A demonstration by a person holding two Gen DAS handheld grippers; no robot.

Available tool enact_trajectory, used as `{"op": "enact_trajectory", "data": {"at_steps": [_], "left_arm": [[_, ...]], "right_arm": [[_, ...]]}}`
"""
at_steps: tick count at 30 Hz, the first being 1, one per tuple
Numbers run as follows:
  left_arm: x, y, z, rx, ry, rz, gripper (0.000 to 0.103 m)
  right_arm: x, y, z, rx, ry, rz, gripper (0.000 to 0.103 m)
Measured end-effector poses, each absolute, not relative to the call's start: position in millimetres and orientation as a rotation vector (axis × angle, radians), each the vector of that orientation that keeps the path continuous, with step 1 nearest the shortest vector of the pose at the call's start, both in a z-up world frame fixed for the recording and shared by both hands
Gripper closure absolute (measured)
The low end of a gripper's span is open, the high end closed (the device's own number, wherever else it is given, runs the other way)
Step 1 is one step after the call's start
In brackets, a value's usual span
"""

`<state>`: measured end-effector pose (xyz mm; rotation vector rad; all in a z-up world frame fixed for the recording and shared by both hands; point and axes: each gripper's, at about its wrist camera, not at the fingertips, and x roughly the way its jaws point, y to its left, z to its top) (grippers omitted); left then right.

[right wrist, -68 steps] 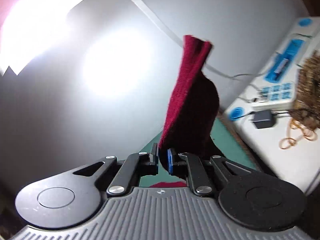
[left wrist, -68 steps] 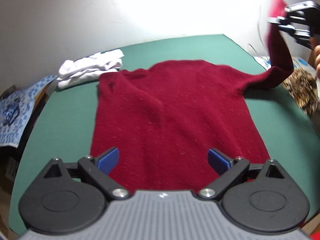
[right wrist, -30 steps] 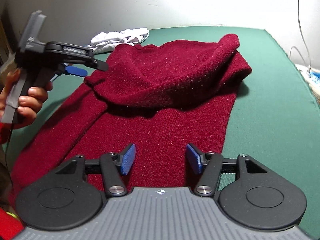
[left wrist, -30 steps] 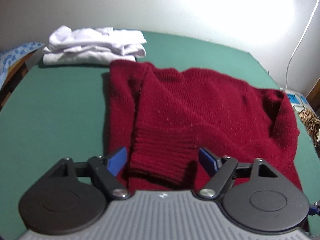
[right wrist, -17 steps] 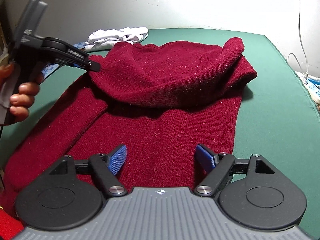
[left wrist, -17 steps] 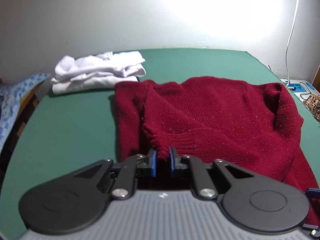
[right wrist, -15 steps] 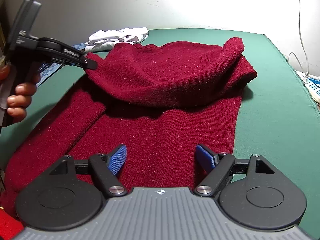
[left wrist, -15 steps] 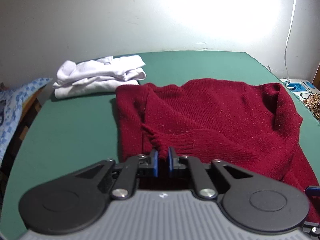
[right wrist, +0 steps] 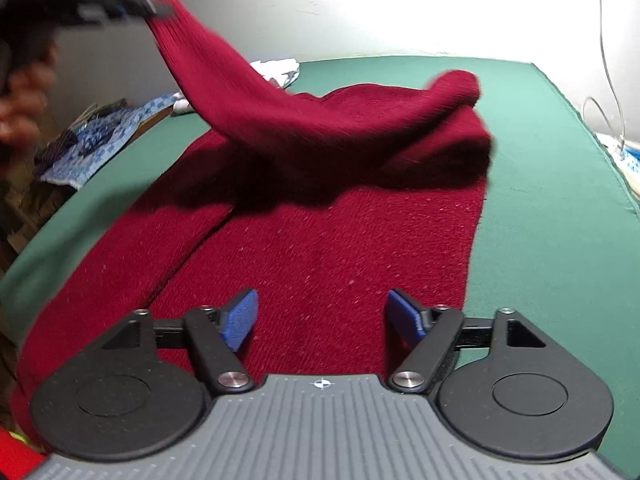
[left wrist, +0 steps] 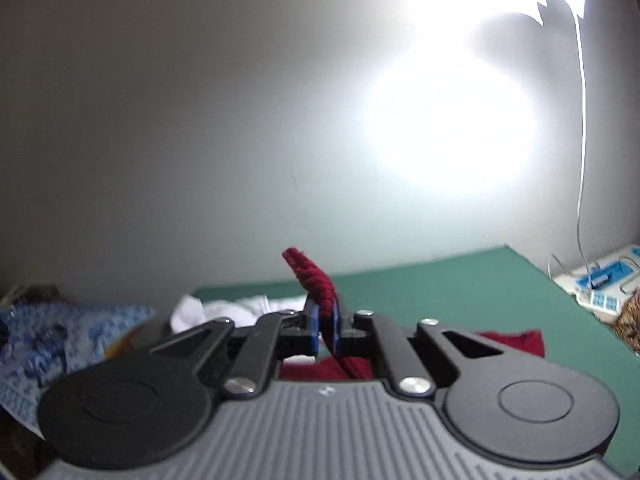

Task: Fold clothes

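Home room, green-covered table (right wrist: 540, 152) against a plain wall (left wrist: 200, 120), folded white laundry (left wrist: 240, 308), patterned blue cloth (right wrist: 100, 136)

A green table (right wrist: 540, 184) is seen across the middle of the right wrist view, a blue patterned cloth (right wrist: 100, 136) at its left edge, a white cable (left wrist: 582, 160) down the wall at right, and a blue-and-white power strip (left wrist: 608, 280) below it.

Dark red knit sweater (right wrist: 328, 248) flat on table, one sleeve (right wrist: 224, 76) lifted.
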<state>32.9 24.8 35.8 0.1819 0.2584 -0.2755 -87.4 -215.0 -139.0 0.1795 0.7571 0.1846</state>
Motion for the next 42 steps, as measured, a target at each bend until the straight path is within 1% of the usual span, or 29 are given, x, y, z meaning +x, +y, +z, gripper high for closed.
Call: {"op": "enact_trajectory", "data": {"at_steps": [2,3,5,11,15,18,21,23,25,28,34,36,38,39,42], "left_arm": [[34.5,25.8,52.3,0.217,0.179,-0.204,0.098],[37.0,27.0,58.1,0.234,0.15,-0.163,0.098],[49.6,36.3,60.6,0.224,0.171,-0.113,0.098],[77.8,60.4,37.1,0.186,0.321,-0.05,0.098],[90.9,68.8,30.7,0.166,0.368,-0.04,0.098],[101.4,76.5,33.9,0.127,0.381,-0.048,0.098],[112.9,83.2,38.0,0.098,0.383,-0.067,0.098],[123.6,82.0,39.3,0.092,0.386,-0.099,0.098],[131.5,81.6,38.9,0.099,0.384,-0.138,0.098],[144.4,82.2,37.5,0.109,0.387,-0.196,0.098],[169.4,95.8,37.6,0.125,0.401,-0.264,0.098],[175.7,103.4,41.7,0.112,0.401,-0.273,0.098],[179.8,110.4,47.7,0.089,0.402,-0.279,0.098],[181.5,113.8,50.8,0.076,0.403,-0.283,0.098],[181.4,118.3,58.0,0.077,0.378,-0.289,0.098]], "right_arm": [[-84.2,-221.6,-138.1,0.222,0.764,0.179,0.035],[-83.0,-223.5,-138.1,0.241,0.767,0.179,0.035],[-82.7,-224.0,-138.7,0.256,0.77,0.179,0.035],[-84.4,-220.2,-134.6,0.226,0.76,0.194,0.036],[-92.9,-238.4,-122.1,0.227,0.734,0.134,0.037],[-106.0,-257.8,-117.7,0.242,0.769,0.098,0.037],[-126.4,-267.6,-121.6,0.278,0.838,0.074,0.041],[-144.1,-266.2,-125.0,0.331,0.877,0.064,0.048],[-163.3,-257.0,-124.9,0.372,0.883,0.041,0.05],[-191.0,-234.9,-126.0,0.41,0.882,-0.049,0.05],[-238.2,-195.5,-126.5,0.468,0.818,-0.214,0.051],[-251.2,-186.3,-127.3,0.478,0.796,-0.26,0.054],[-251.4,-177.8,-128.6,0.445,0.785,-0.306,0.068],[-250.8,-173.7,-129.2,0.426,0.78,-0.328,0.071],[-245.2,-167.2,-130.8,0.386,0.768,-0.365,0.072]]}}
